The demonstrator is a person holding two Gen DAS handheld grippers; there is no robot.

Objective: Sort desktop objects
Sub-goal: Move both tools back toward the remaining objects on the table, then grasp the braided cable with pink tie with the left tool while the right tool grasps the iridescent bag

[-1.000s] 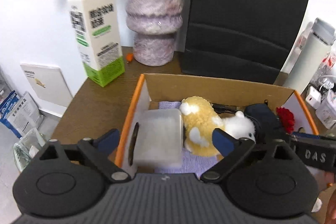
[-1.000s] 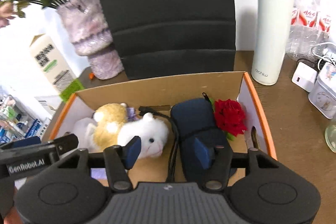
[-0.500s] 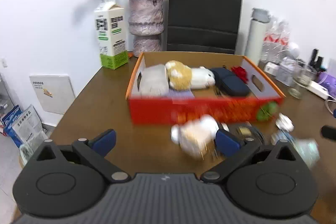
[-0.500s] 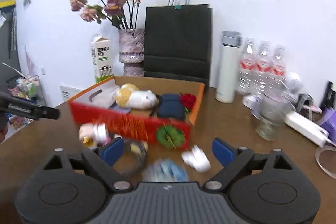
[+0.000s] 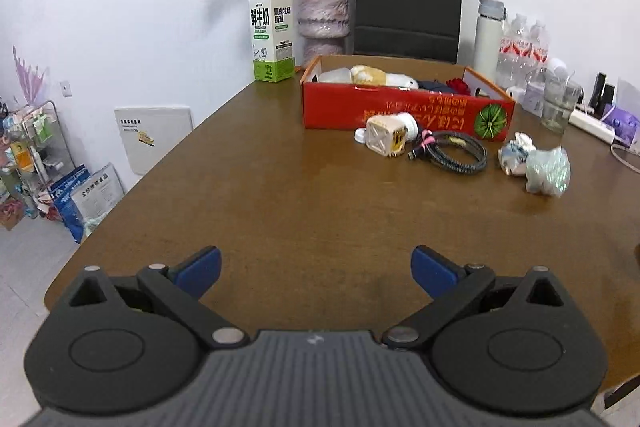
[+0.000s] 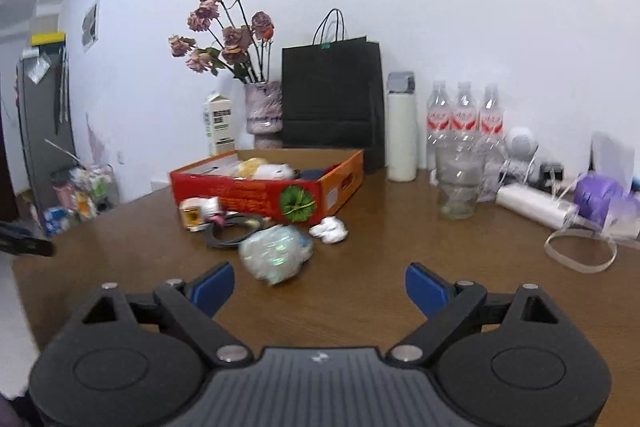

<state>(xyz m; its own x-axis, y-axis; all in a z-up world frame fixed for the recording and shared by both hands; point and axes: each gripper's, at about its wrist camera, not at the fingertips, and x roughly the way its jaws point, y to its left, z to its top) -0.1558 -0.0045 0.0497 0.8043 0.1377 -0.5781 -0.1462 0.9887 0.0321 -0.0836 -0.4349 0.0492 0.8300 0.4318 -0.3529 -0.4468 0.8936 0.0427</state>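
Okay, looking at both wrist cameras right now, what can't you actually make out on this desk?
- Floor of the red cardboard box: both views, hidden by its front wall and the items inside.
- Crumpled shiny plastic wad: right wrist view, blurred; contents unclear.
- Small white lump beside it: too blurred to identify.
- Inverted print on the box front: left wrist view, too small to read.

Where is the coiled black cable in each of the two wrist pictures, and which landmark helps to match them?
Left wrist: the cable lies right of centre, in front of the red box.
Right wrist: the cable lies left of centre, before the same box.
Shared landmark: the black bag behind the box.
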